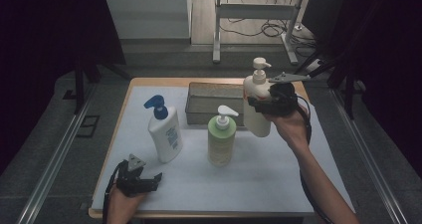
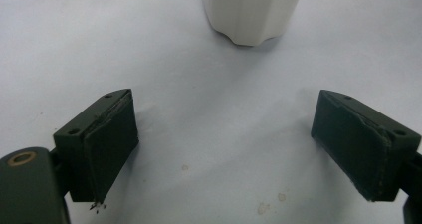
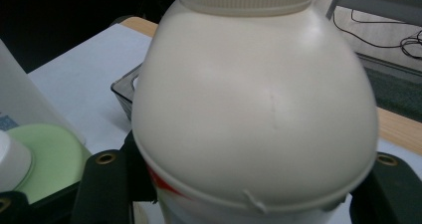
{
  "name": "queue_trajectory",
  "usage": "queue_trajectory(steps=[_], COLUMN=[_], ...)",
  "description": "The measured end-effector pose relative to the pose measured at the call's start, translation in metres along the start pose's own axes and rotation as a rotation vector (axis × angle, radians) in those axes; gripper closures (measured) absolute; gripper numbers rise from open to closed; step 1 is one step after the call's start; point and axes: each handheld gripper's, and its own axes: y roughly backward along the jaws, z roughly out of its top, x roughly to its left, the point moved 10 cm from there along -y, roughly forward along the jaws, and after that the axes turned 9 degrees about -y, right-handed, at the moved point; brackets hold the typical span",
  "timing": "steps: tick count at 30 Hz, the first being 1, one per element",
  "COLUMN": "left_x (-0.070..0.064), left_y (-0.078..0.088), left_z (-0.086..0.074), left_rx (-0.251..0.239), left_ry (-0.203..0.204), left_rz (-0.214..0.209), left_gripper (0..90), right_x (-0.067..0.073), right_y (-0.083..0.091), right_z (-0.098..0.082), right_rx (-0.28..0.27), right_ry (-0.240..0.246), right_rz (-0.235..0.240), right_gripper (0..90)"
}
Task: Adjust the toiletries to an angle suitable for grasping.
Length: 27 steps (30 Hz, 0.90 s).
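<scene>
High view: the right gripper [image 1: 266, 104] is clamped around the middle of a cream pump bottle [image 1: 257, 102] and holds it in the air, tilted a little, just in front of the right end of the dark mesh tray [image 1: 199, 92] at the back of the table. My reading is that the carry is under way and the bottle is bound for that tray. The next move calls for swinging it over the tray's rim and lowering it inside without clipping the green pump bottle [image 1: 221, 137], which stands just in front of the tray. A white bottle with a blue pump [image 1: 164, 129] stands to the left of the tray. The left gripper [image 1: 149, 180] rests low at the near left edge of the table, well apart from the tray.

Left gripper view: the jaws stand wide with bare white tabletop between them; the ribbed base of the white bottle [image 2: 251, 12] sits ahead.

Right gripper view: the cream bottle [image 3: 254, 119] has a rounded, smooth, matte shoulder with a faint seam, a ribbed collar at the top and a trace of red label low down. The 2 jaws press its sides. The tray's corner [image 3: 122, 87] shows behind it to the left, and the green bottle's cap [image 3: 52, 154] lies lower left.
</scene>
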Motion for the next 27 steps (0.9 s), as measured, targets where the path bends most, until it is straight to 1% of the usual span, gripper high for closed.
queue_trajectory(steps=[5,6,13,20,23,27], left_x=[0.0,0.0,0.0,0.0,0.0,0.0], left_y=[0.0,0.0,0.0,0.0,0.0,0.0], left_z=[0.0,0.0,0.0,0.0,0.0,0.0], left_rx=[0.0,0.001,0.0,0.0,0.0,0.001], left_ry=[-0.001,0.0,0.001,0.001,0.001,0.002], left_rz=[0.0,0.001,0.0,0.0,0.0,0.0], left_gripper=[10.7,10.7,10.7,10.7,10.7,10.6], right_x=[0.001,0.001,0.0,0.0,-0.001,0.0], right_y=[-0.006,-0.009,-0.019,-0.034,-0.042,-0.051], right_z=[0.006,0.009,0.021,0.03,0.033,0.035], right_rx=[-0.009,-0.012,-0.024,-0.028,-0.03,-0.031], right_ry=[-0.001,-0.001,-0.007,-0.013,-0.02,-0.017], right_rz=[-0.003,-0.004,-0.013,-0.019,-0.013,-0.012], right_gripper=[37.0,37.0,37.0,37.0,37.0,37.0])
